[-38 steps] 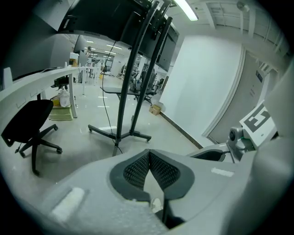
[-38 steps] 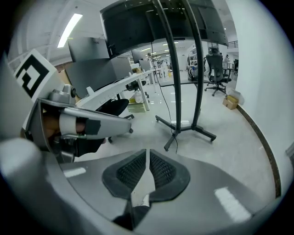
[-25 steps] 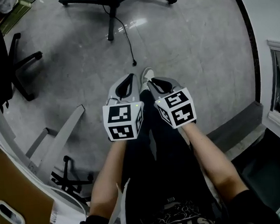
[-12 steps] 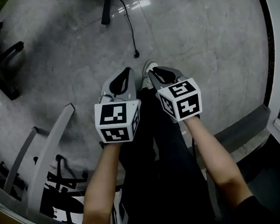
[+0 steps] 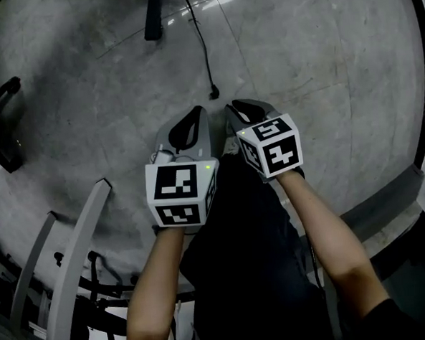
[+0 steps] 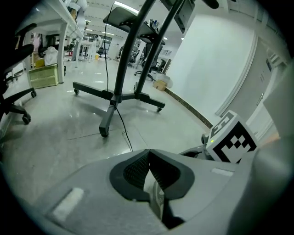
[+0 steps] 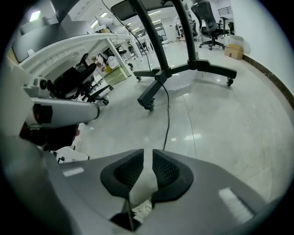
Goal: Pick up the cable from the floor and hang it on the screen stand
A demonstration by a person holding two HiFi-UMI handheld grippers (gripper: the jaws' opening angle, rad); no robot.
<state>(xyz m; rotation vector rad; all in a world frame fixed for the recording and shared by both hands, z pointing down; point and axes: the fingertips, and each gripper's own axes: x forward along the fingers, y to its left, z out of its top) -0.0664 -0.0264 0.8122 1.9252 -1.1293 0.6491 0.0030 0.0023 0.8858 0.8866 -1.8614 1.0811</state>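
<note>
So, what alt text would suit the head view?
Seen from above, a person holds two tools over a grey floor, pointing toward the loose end of a black cable just ahead. The left tool is shut; on the right tool the jaws have just been opening, nothing between them. A black stand leg shows at the top.

Head view: the cable leaves the top edge, so I can't see its far end. The screen stand is cropped to one leg there. In both gripper views its column runs out past the top. The cable's plug end drops behind the left gripper body, and likewise behind the right gripper. The far-room clutter is too small for me to name.
</note>
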